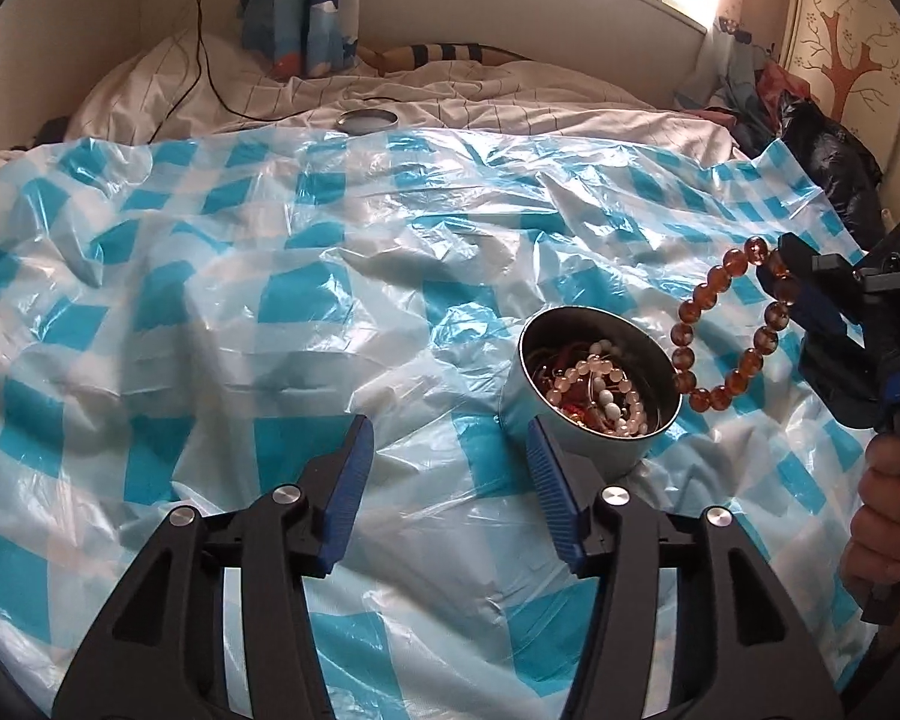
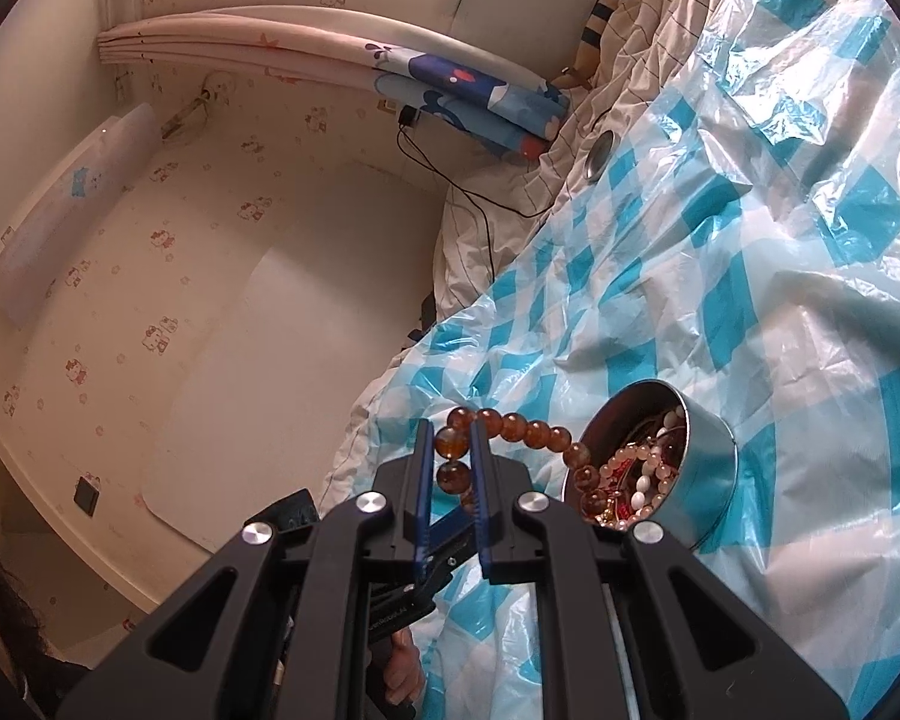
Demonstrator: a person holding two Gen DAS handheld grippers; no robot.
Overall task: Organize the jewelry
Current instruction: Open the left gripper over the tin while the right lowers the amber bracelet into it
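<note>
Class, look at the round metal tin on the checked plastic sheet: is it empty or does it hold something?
Not empty. The tin is lidless and holds tangled jewelry: pale bead strands and reddish pieces.

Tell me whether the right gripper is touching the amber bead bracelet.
Touching. The right wrist view shows the right gripper with both pads pressed on one bead of the amber bead bracelet; the rest of the loop hangs toward the tin.
</note>
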